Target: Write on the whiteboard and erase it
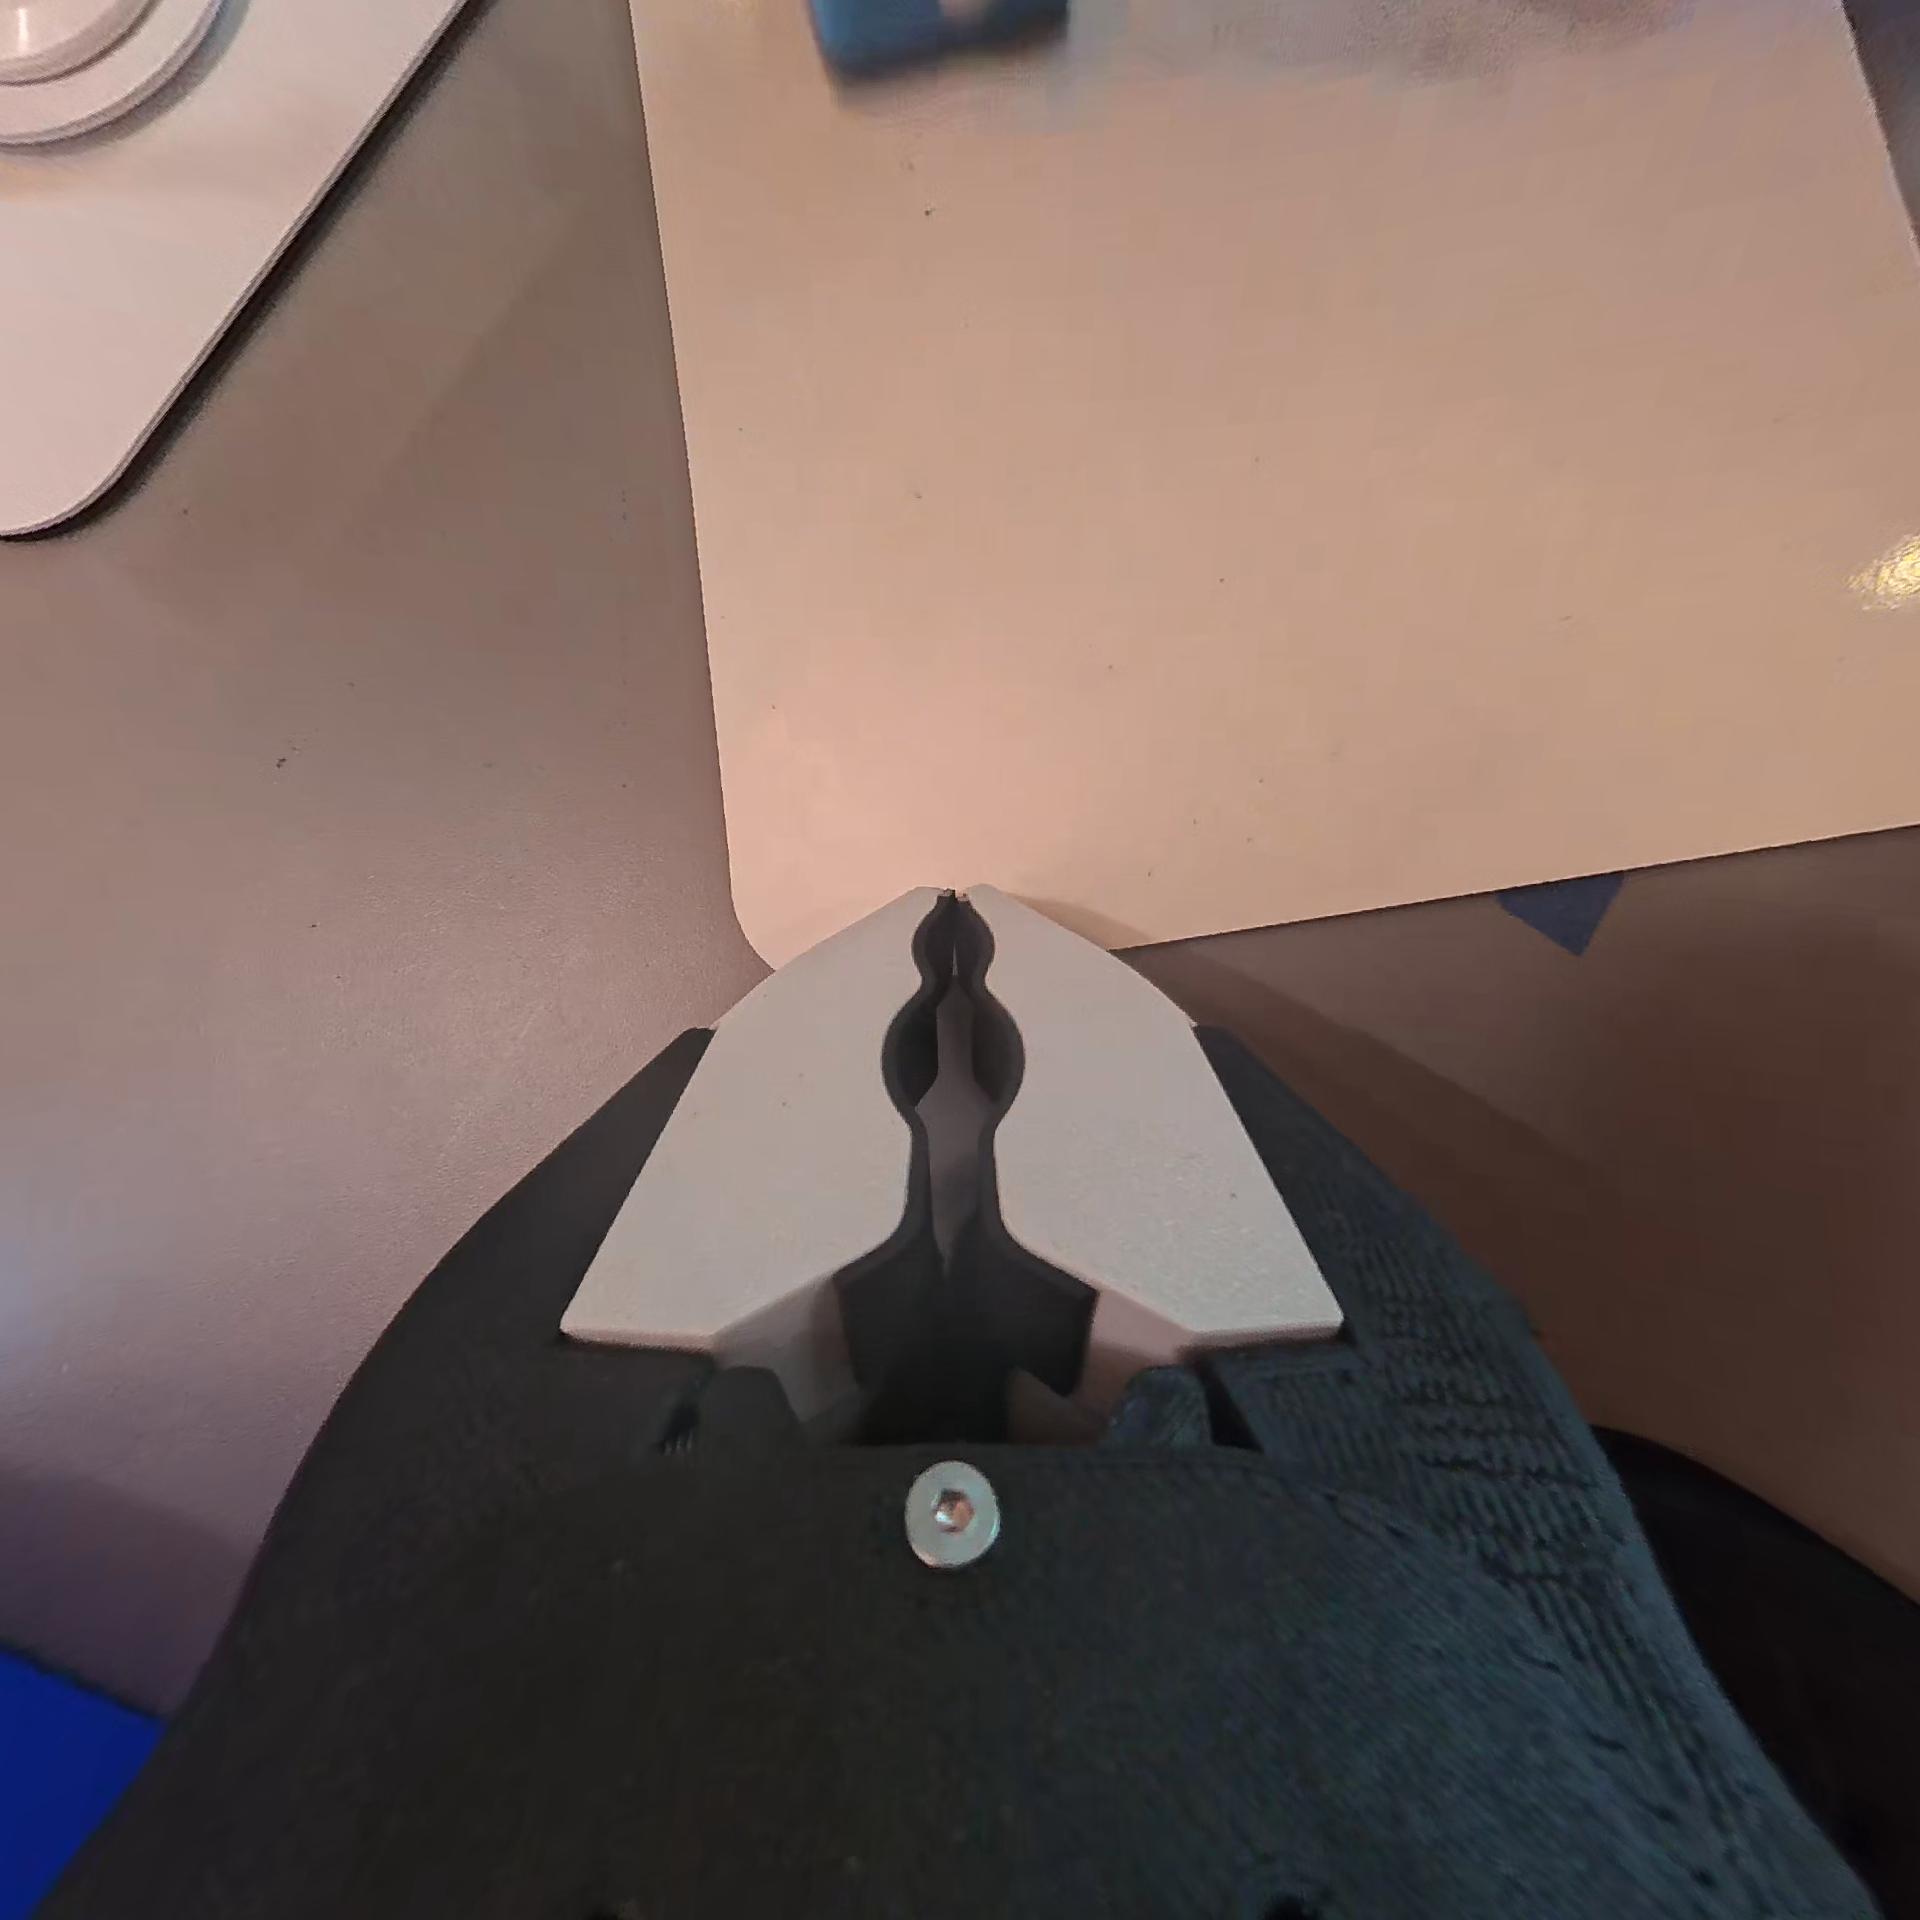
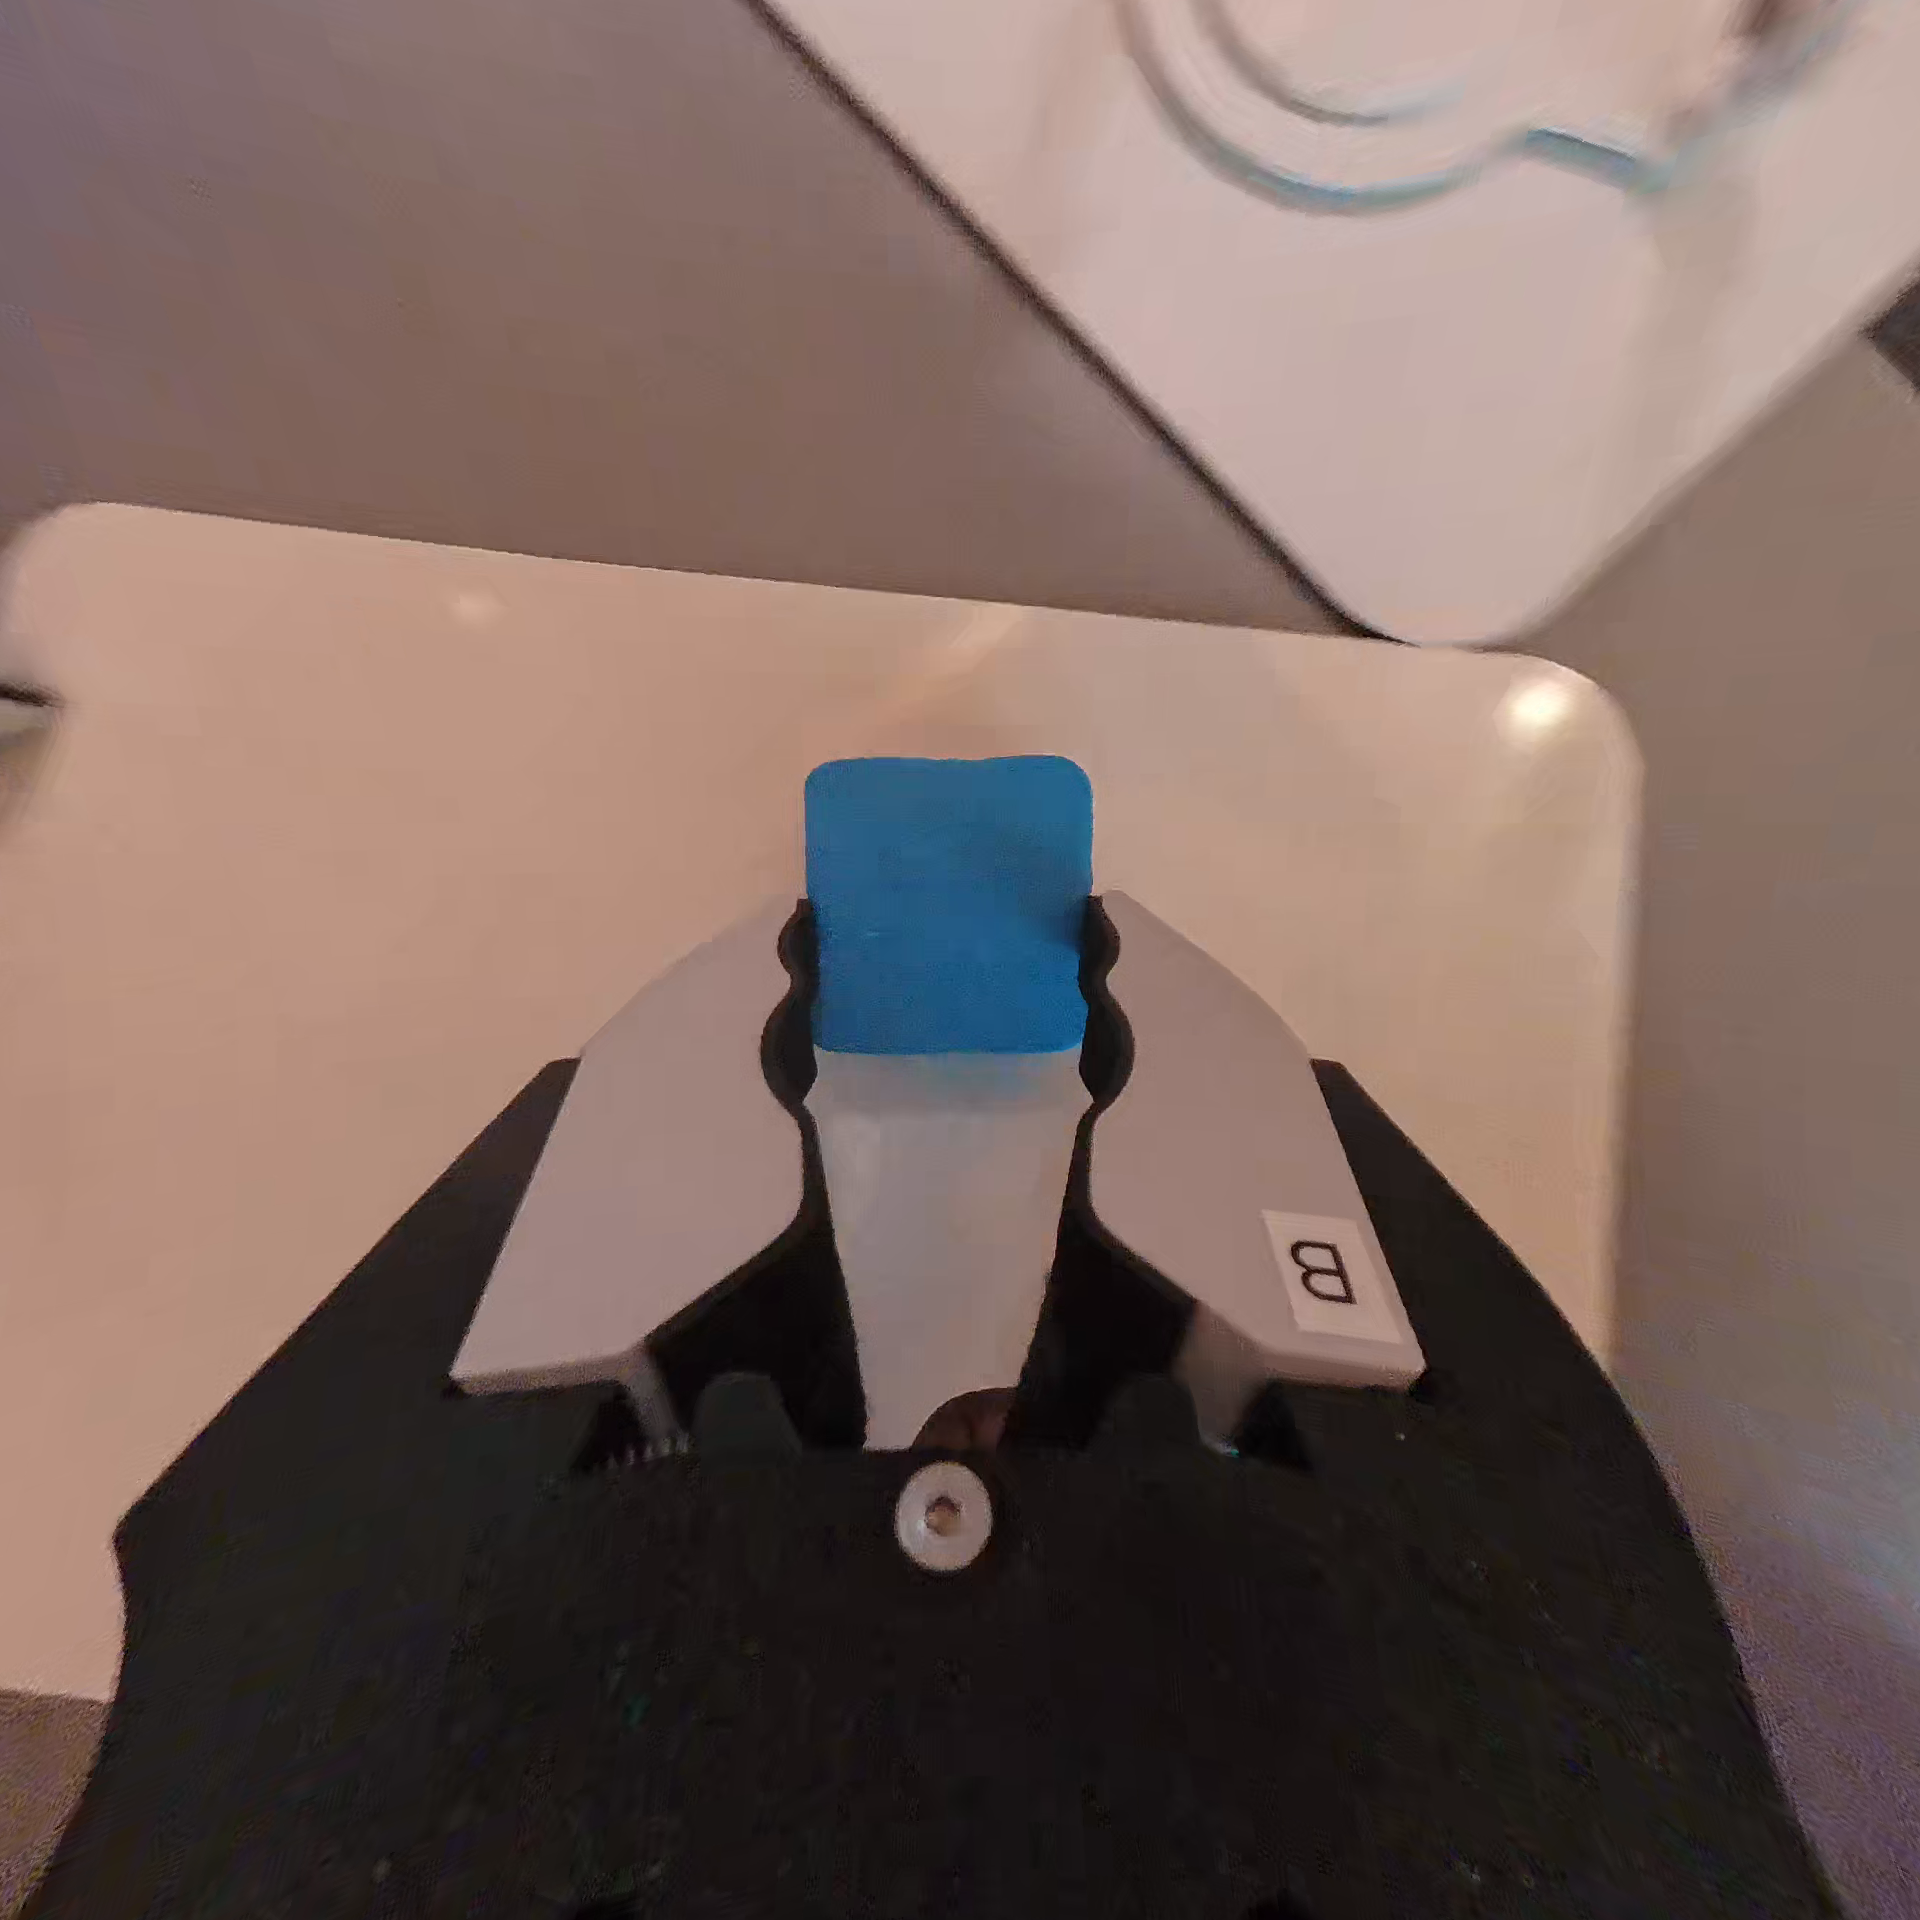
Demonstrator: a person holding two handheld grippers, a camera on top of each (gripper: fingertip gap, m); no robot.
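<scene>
Erasing the whiteboard

Right gripper clamping blue eraser over whiteboard; left gripper closed, empty, pinning near corner. Looking wiped already, little remaining.

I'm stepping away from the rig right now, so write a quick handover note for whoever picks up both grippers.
Left gripper: shut, empty, tips at the near corner of the whiteboard.
Right gripper: shut on the blue eraser, held over the whiteboard.
Done: the board shows no writing in either view, only faint smudges near its far edge in the left wrist view.
Left: finish wiping if needed, then put the eraser down. No marker is in view.
</scene>
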